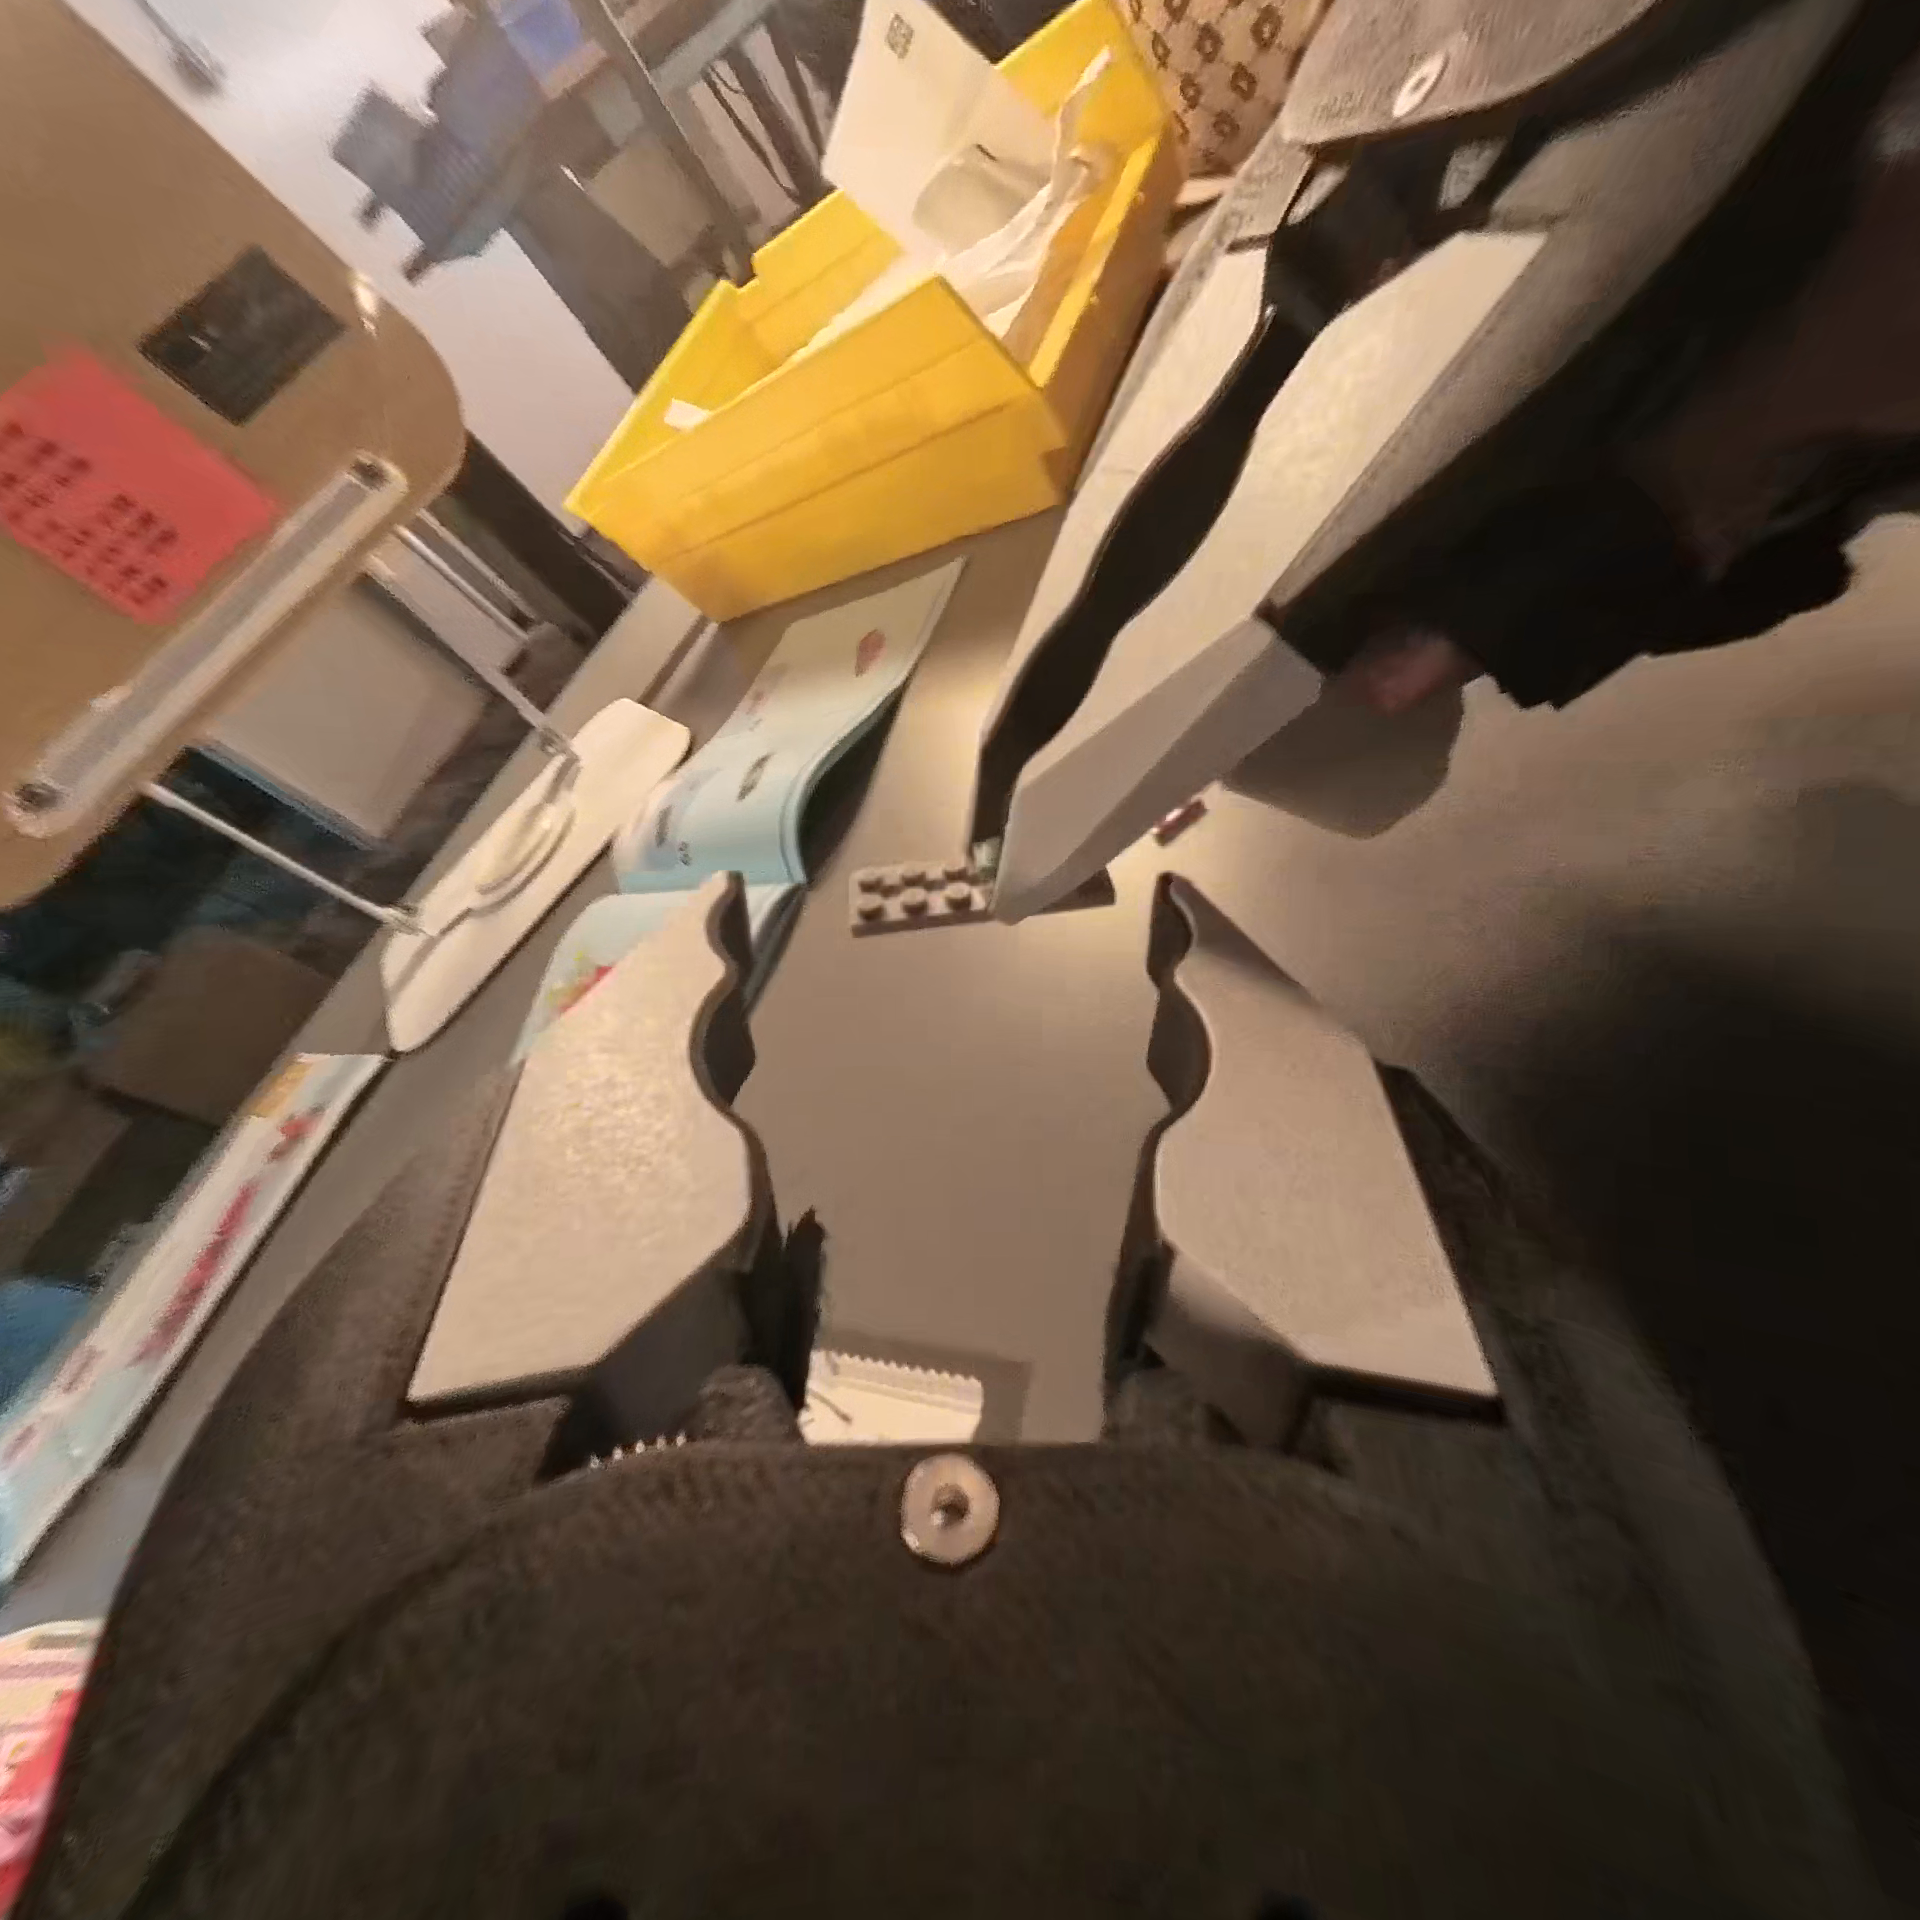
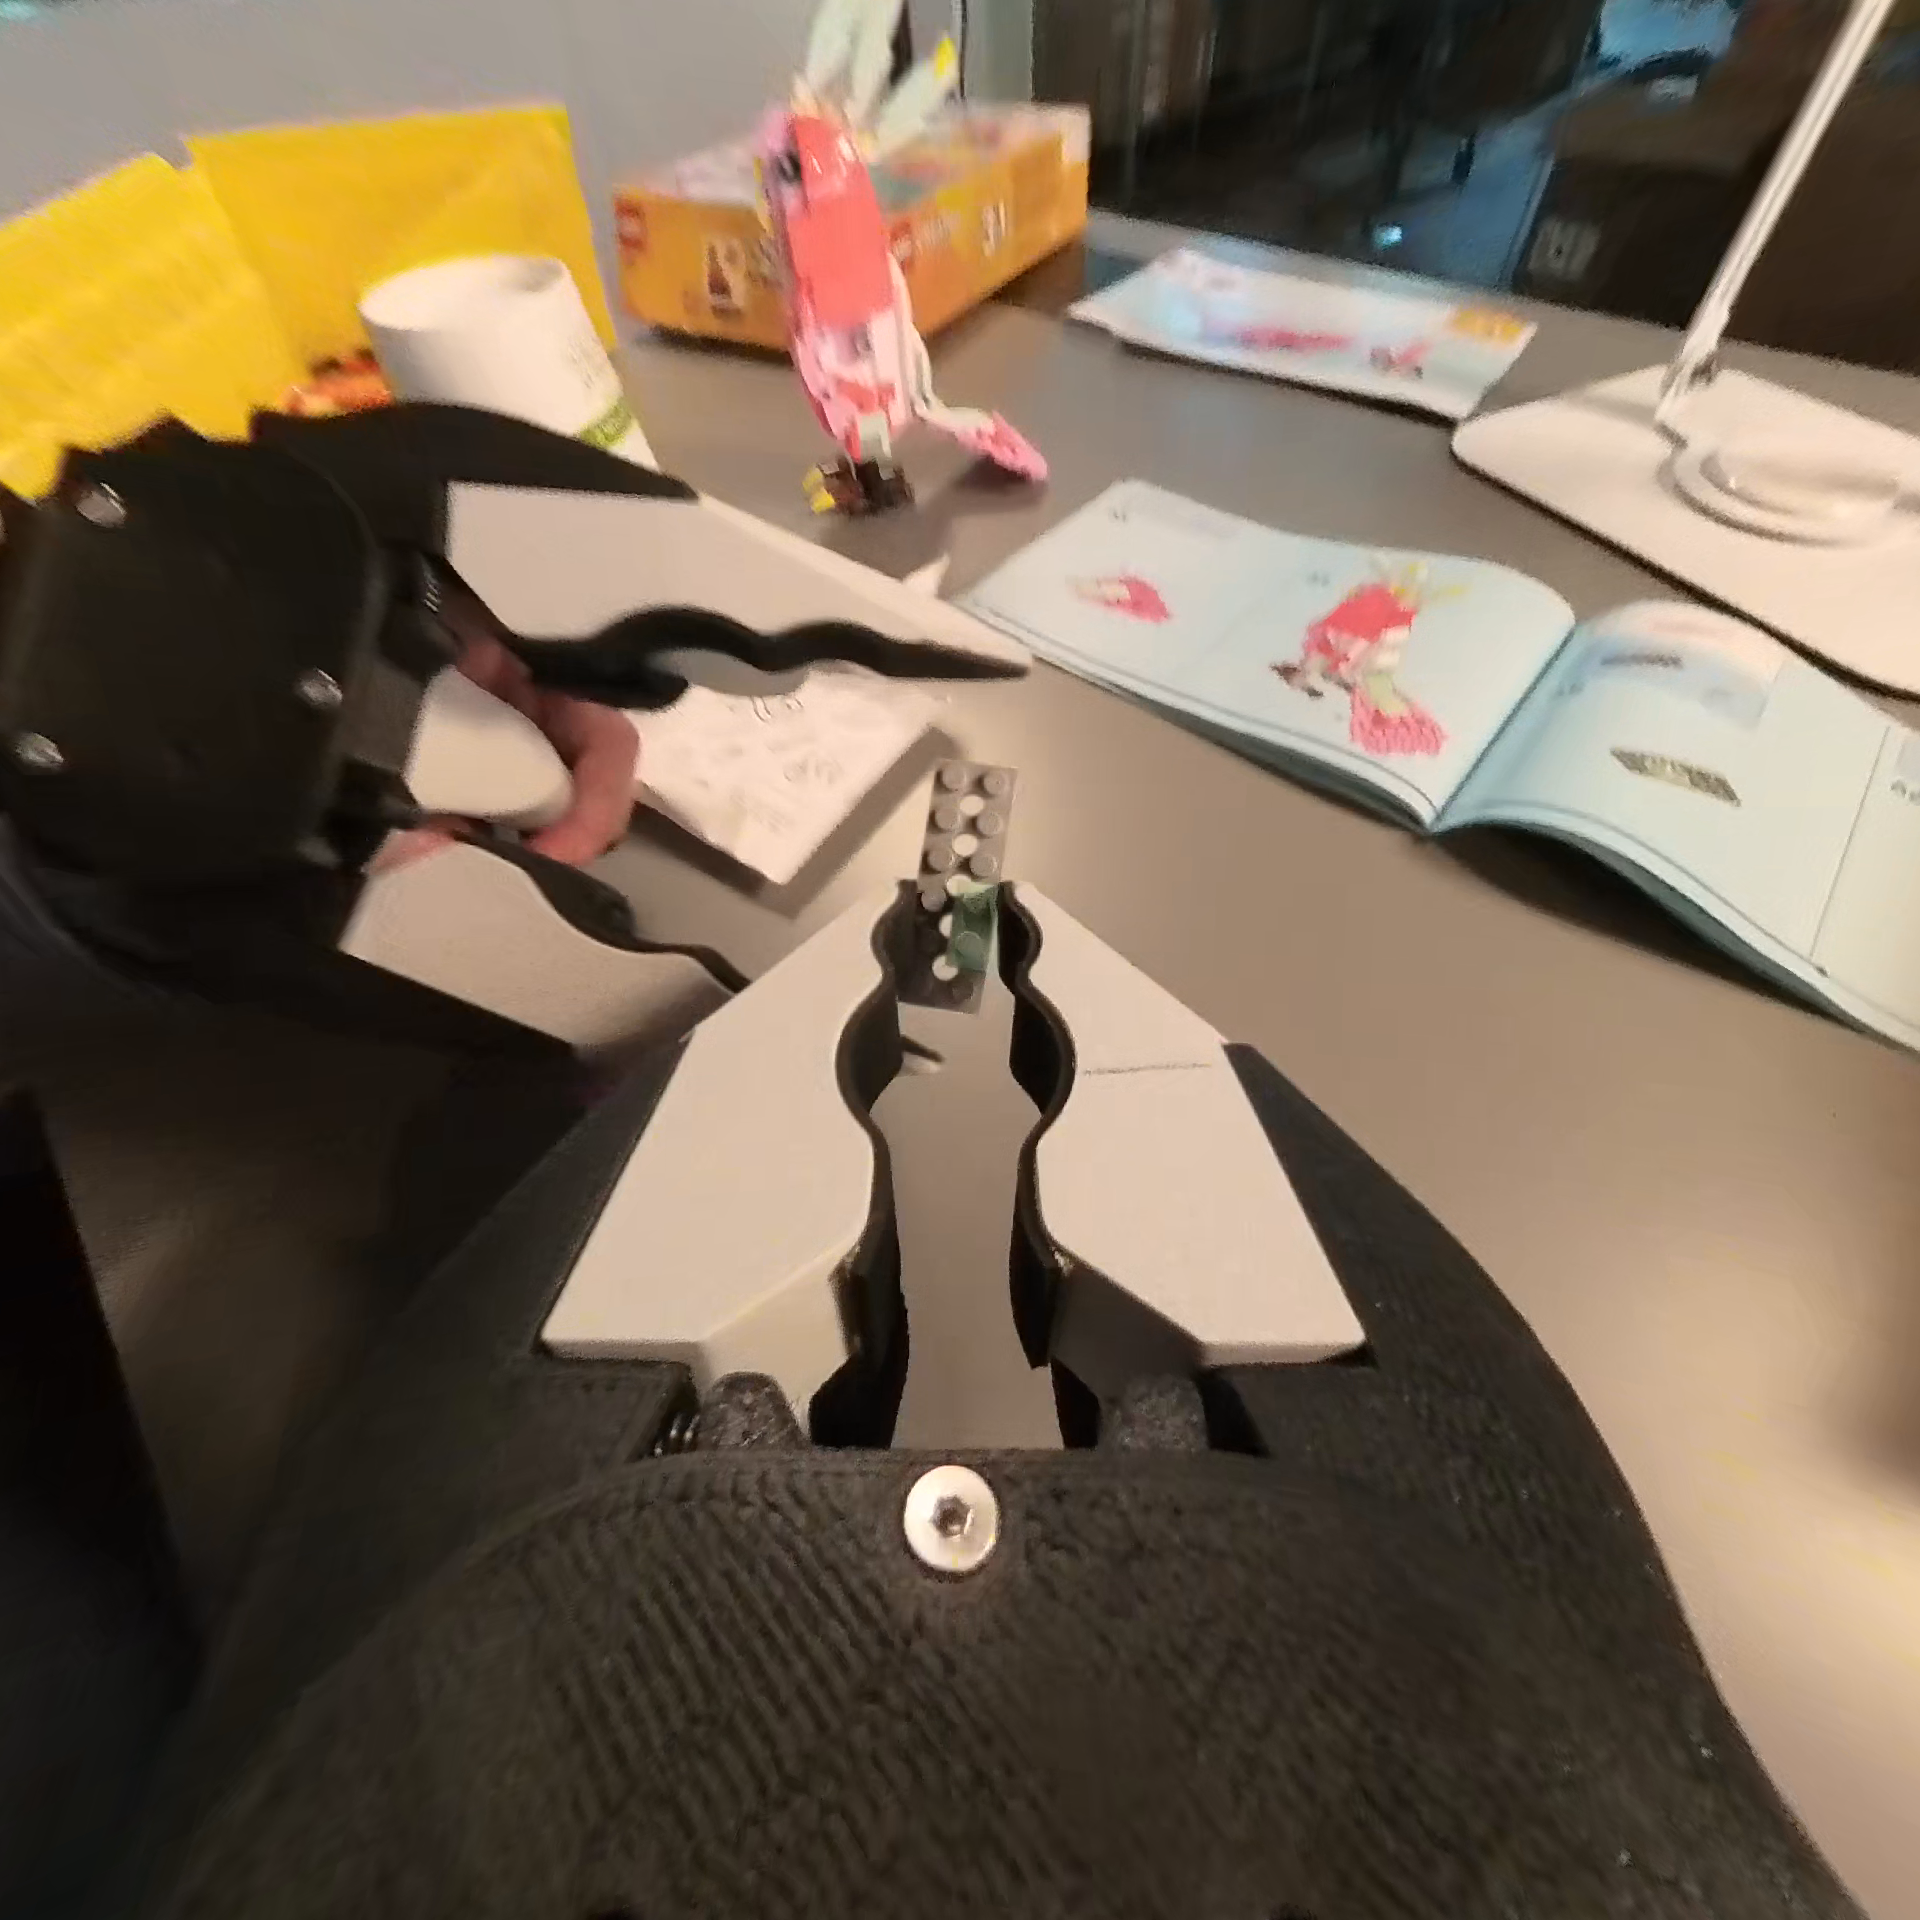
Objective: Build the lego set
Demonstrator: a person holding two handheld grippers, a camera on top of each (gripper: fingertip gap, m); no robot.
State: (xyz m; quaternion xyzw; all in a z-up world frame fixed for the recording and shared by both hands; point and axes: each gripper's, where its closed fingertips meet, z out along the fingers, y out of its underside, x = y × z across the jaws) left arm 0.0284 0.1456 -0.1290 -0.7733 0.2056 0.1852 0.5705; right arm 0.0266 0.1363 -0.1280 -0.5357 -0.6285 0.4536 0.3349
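The right gripper [image 2: 954,914] pinches a grey studded plate [image 2: 966,831] at its fingertips, while the left gripper [image 1: 951,914] gapes wide just beside that plate.

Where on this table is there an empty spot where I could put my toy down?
Bare tabletop lies to the right of the right gripper and its grey studded plate, in front of the open booklet. It is crowded near the pink brick bird, orange box, yellow bins and white lamp base.
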